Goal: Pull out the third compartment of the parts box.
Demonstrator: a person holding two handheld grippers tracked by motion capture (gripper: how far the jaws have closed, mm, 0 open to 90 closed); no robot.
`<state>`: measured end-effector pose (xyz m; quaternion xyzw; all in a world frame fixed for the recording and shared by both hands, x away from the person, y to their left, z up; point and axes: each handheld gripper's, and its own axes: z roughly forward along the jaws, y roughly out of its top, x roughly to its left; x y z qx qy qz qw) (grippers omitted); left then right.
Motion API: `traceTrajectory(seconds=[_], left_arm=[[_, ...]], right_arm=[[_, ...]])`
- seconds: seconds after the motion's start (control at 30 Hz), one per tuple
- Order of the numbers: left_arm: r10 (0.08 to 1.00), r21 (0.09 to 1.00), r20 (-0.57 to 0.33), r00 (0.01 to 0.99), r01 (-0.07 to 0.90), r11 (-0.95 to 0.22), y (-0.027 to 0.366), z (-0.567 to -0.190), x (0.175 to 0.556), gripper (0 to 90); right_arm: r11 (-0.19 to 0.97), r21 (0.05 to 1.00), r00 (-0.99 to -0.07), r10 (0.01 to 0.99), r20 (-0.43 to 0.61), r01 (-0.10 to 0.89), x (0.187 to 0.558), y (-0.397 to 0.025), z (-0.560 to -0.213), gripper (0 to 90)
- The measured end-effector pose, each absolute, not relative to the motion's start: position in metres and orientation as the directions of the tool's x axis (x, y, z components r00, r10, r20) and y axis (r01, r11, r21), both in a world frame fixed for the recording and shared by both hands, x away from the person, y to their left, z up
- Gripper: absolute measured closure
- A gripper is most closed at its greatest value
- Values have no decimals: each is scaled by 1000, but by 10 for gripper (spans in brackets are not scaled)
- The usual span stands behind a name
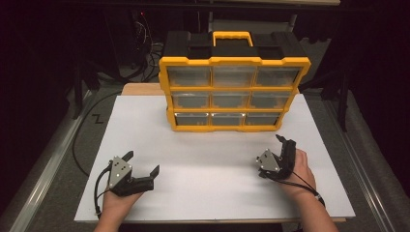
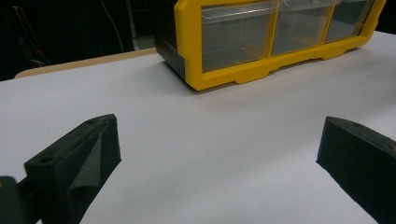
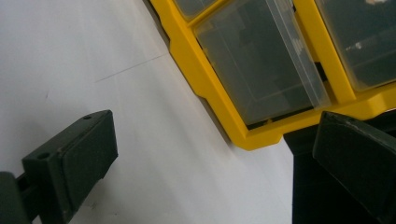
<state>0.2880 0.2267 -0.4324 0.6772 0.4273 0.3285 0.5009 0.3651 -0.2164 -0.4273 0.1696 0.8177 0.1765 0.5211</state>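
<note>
A: Start at the jaws. What have they got?

B: Nothing. The left gripper (image 1: 143, 163) has its jaws spread wide, with bare white desk (image 1: 208, 159) between them in its own view. The right gripper (image 1: 284, 145) is tipped on its side, and its jaws are just as wide apart and empty.

A: And the thing they face?

B: The yellow-and-black drawer organizer (image 1: 233, 92) stands upright at the far middle of the desk, well apart from both grippers. It has nine clear drawers in three rows and a yellow carry handle (image 1: 232, 37) on top. In the right gripper view its bottom corner drawer (image 3: 261, 70) lies ahead, between the jaws but not yet touched.

A: So how far along is the work?

B: I'd judge it hardly begun. Every drawer looks pushed in, and both hands rest near the desk's front edge. The reach, the grip and the pull are all left to do.

A: What about the surface and the room?

B: A plain white board laid over a wooden top (image 1: 140, 89), with nothing loose on it. A black cable (image 1: 80, 140) curls over the grey floor at the left, and the rest is dark.
</note>
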Motion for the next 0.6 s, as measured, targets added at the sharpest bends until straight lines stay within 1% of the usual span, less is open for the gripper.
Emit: traceTrajectory(seconds=[0.17,0.3,0.33,0.37,0.53,0.6], left_arm=[[909,960,18,417,246,-132,227,-432,288,5],[908,960,21,418,244,-134,227,-432,288,6],[908,960,22,419,244,-136,227,-432,288,6],[907,961,24,420,242,-137,227,-432,288,5],[907,961,26,420,240,-138,226,-432,288,5],[906,961,24,422,240,-138,227,-432,288,5]], right_arm=[[900,429,-399,421,-815,74,363,-213,-427,14],[923,380,-375,373,-849,59,361,-209,-427,14],[923,380,-375,373,-849,59,361,-209,-427,14],[934,354,-369,347,-862,51,360,-207,-426,14],[951,307,-355,297,-886,29,358,-204,-426,14],[963,268,-335,258,-906,15,357,-202,-427,15]])
